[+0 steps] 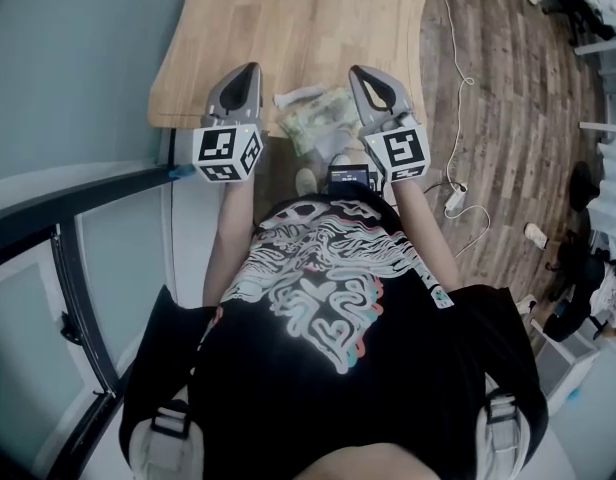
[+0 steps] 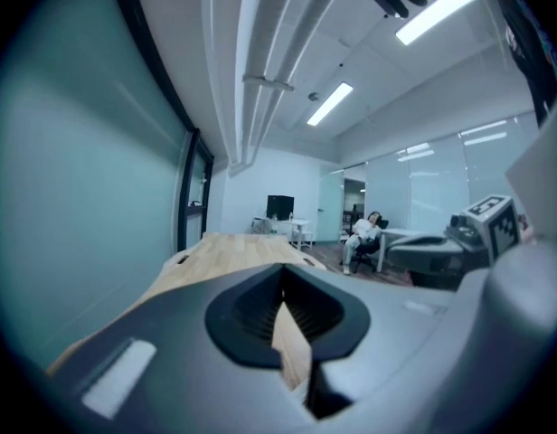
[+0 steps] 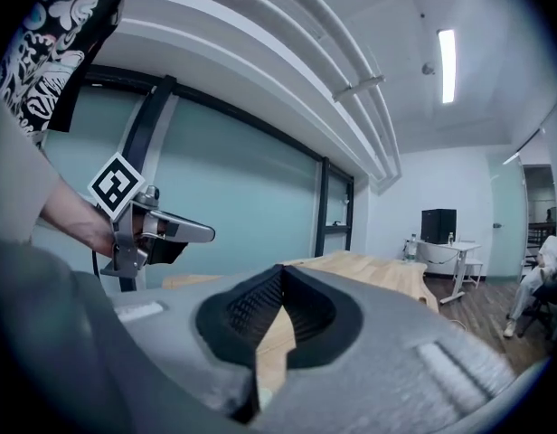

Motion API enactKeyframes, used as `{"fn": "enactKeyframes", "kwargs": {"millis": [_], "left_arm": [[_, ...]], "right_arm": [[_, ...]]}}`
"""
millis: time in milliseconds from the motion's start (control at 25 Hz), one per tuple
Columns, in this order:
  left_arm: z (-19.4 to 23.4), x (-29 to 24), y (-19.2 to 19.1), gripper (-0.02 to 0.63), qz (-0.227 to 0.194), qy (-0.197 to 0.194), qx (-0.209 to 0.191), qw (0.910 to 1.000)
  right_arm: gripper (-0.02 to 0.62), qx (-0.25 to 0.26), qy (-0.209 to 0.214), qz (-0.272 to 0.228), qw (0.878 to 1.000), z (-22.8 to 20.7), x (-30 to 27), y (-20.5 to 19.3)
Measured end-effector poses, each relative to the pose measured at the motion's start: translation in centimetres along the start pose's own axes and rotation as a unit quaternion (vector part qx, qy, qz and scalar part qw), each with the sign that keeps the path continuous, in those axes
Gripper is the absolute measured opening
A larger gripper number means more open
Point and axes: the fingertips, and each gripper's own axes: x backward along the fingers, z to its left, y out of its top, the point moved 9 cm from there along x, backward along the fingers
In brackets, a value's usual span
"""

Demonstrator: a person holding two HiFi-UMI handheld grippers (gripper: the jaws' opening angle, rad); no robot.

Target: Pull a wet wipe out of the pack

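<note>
The wet wipe pack (image 1: 323, 120), pale green and crinkled, lies on the wooden table (image 1: 288, 18) near its front edge, with a white bit showing at its far left corner. My left gripper (image 1: 251, 69) is held above the table's edge to the left of the pack, and my right gripper (image 1: 355, 71) to its right. Neither touches the pack. In the left gripper view the left gripper (image 2: 283, 283) is shut, its jaws meeting with nothing between them. In the right gripper view the right gripper (image 3: 280, 283) is shut and empty too. Both gripper views look level across the room, and the pack is out of sight in them.
A glass wall with a dark frame (image 1: 78, 298) runs along the left. A white cable (image 1: 456, 78) and a power strip (image 1: 455, 200) lie on the wood floor at the right. A small black device (image 1: 348, 178) hangs at my chest. A person (image 2: 364, 238) sits in a far chair.
</note>
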Motion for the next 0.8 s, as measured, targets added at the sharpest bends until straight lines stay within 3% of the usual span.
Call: {"fn": "enactKeyframes", "kwargs": {"millis": [280, 560, 800], "left_arm": [[0.0, 0.8, 0.2, -0.011, -0.005, -0.004, 0.001, 1.0], [-0.7, 1.0, -0.1, -0.011, 0.003, -0.003, -0.036, 0.9994], [-1.1, 0.7, -0.1, -0.011, 0.005, -0.011, -0.033, 0.9994]], "right_arm": [[-0.002, -0.015, -0.016, -0.01, 1.0, -0.3, 0.5, 0.1], [-0.002, -0.014, -0.019, -0.01, 1.0, -0.2, 0.8, 0.3], [-0.002, -0.016, -0.019, -0.01, 1.0, -0.4, 0.9, 0.2]]}}
